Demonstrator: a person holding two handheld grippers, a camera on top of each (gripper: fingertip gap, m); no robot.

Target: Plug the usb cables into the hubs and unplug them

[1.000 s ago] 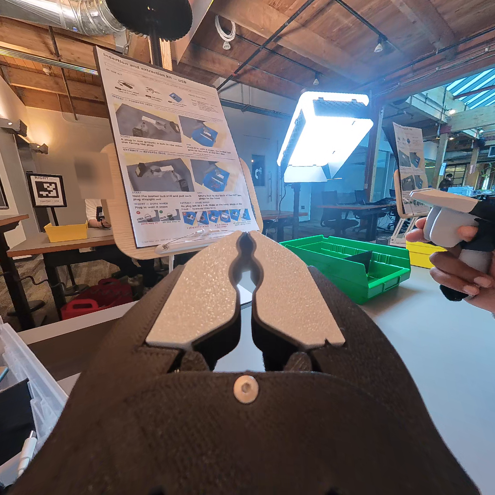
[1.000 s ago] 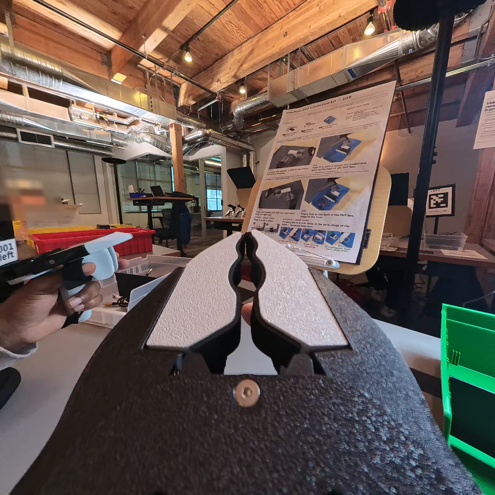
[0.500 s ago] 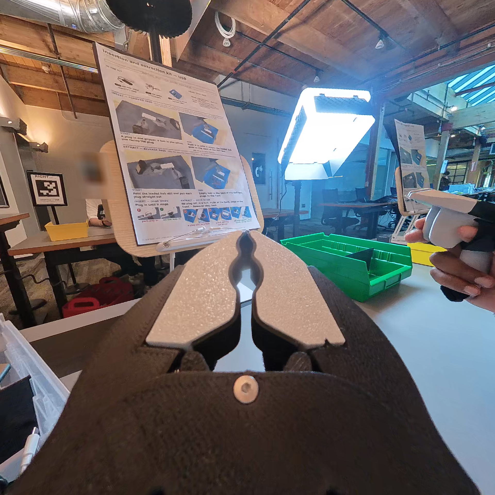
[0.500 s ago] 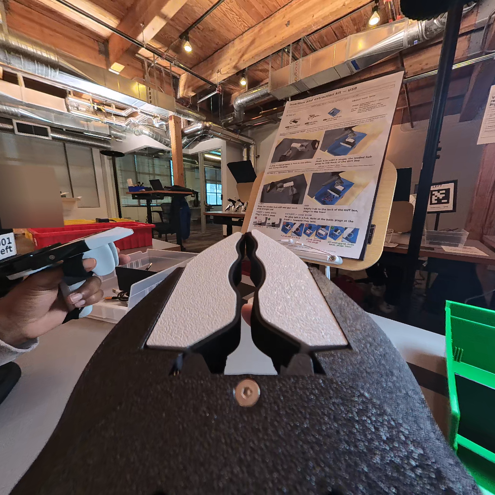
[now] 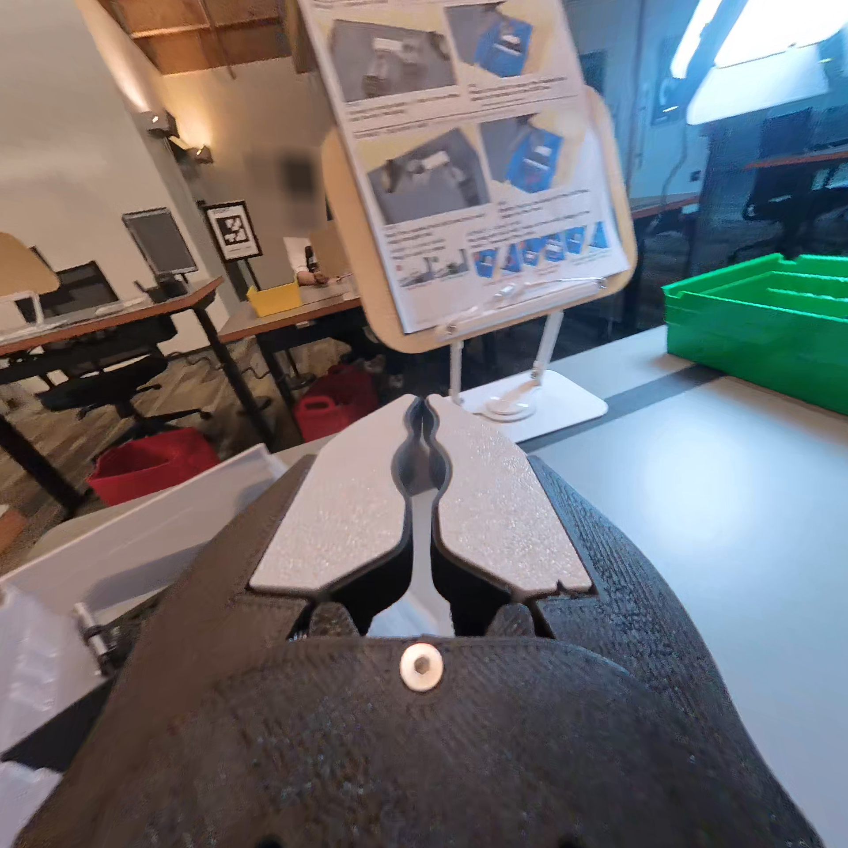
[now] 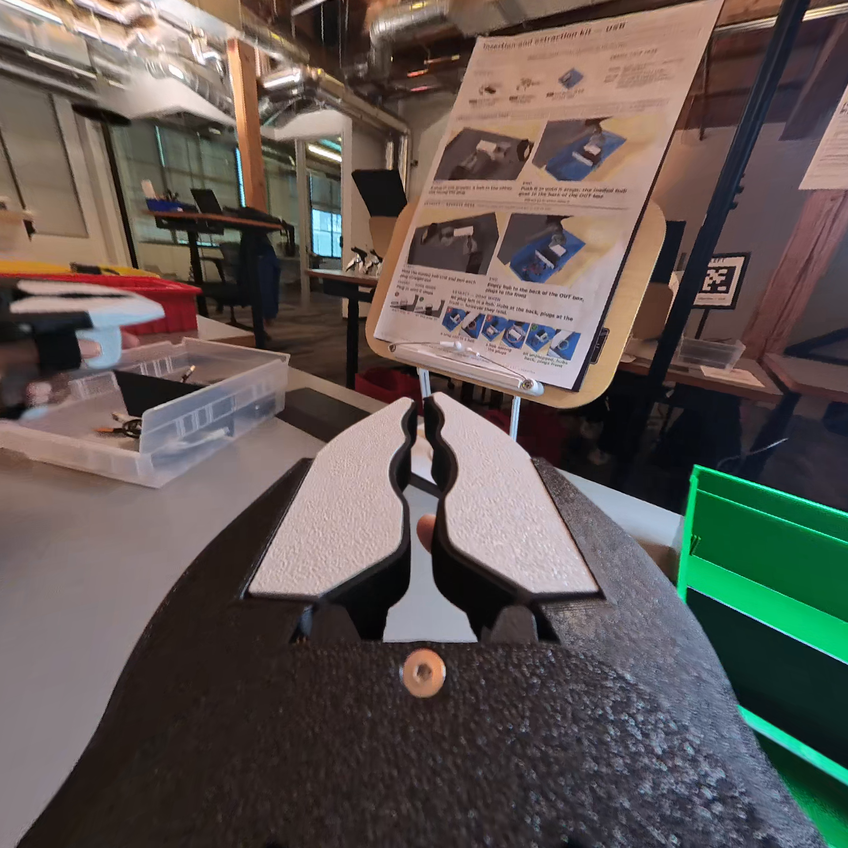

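Right wrist view: your right gripper (image 6: 420, 406) hovers above the grey table (image 6: 92, 550), its two fingers drawn together with only a thin slit at the tips and nothing between them. Your left gripper (image 5: 423, 404) is likewise closed and empty, tips all but touching.

No hub or plug is in either grip. The task's pieces lie in the clear plastic bin (image 6: 202, 422) on the far left of the table, where thin cables (image 6: 124, 424) rest on the floor of its near compartment and a black divider (image 6: 147, 390) stands behind them. Whether a hub sits in there too cannot be told from these pictures.

The relation that matters: the clear bin lies left and ahead of your right gripper, well apart from it, while your left gripper (image 6: 87, 316), seen blurred at the left edge of the right wrist view, hangs just beside or over that bin. Your left hand (image 6: 27, 367) is judged the nearer one for the first pick. The bin's long axis appears to run left to right across the table, so a reach from above into the near compartment looks likeliest to work.

On your right stands the green bin (image 6: 757, 527), close to the right gripper. Straight ahead, on the far side of the table, an instruction sheet (image 6: 527, 206) leans on a wooden stand (image 5: 477, 330) with a white base (image 5: 550, 413).
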